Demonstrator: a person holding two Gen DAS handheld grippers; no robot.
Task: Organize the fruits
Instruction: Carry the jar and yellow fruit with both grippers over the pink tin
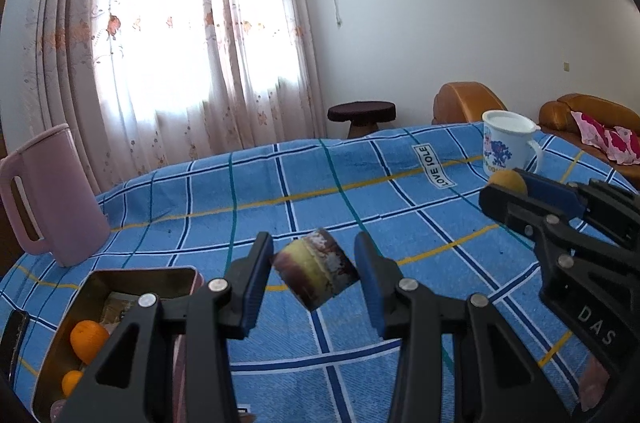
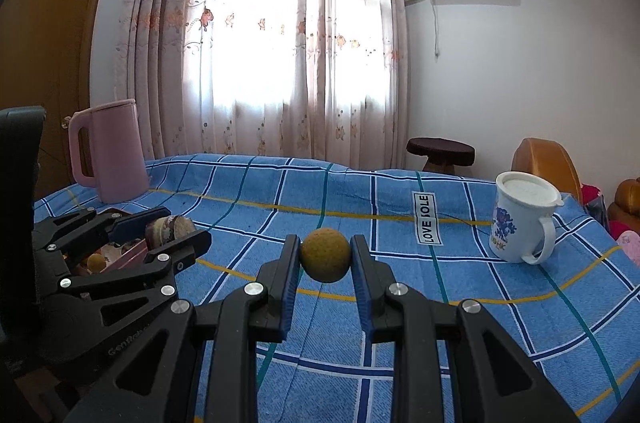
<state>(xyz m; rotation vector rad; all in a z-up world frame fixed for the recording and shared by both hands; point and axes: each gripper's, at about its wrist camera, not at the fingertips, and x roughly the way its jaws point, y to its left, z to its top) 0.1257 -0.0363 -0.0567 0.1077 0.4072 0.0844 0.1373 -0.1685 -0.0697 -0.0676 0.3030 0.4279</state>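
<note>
From the left wrist view, the left gripper (image 1: 314, 273) is seen clamped on a short cylindrical chunk (image 1: 315, 269) with brown, yellow and whitish bands (what kind of food it is can't be told), tilted and lifted clear of the blue plaid tablecloth (image 1: 280, 191). Just to the lower left, an open metal tin (image 1: 185, 273) with a pink outer wall is sat on the cloth, and two oranges (image 1: 89, 340) are seen inside it, one nearer than the other. A pink jug (image 1: 52, 195) is parked beyond the tin, upright. Over on the right, the right gripper (image 1: 506, 189) is visible with a small yellowish-brown round fruit (image 1: 508, 183) pinched at its tips, and a white printed mug (image 1: 506, 145) with a lid is stood right behind it.

From the right wrist view, the same round fruit (image 2: 326, 255) is shown squeezed between the right gripper's (image 2: 326, 257) blue-edged fingers (image 2: 291, 263), held off the tablecloth (image 2: 400, 323). The mug (image 2: 520, 219) is stood well off to the right, upright, handle facing right. At the left, the left gripper (image 2: 168, 227) is seen side-on with the banded chunk (image 2: 168, 226) gripped over the pink-walled tin (image 2: 126, 255), and the jug (image 2: 110, 155) is behind that, near the curtains (image 2: 280, 43).
</note>
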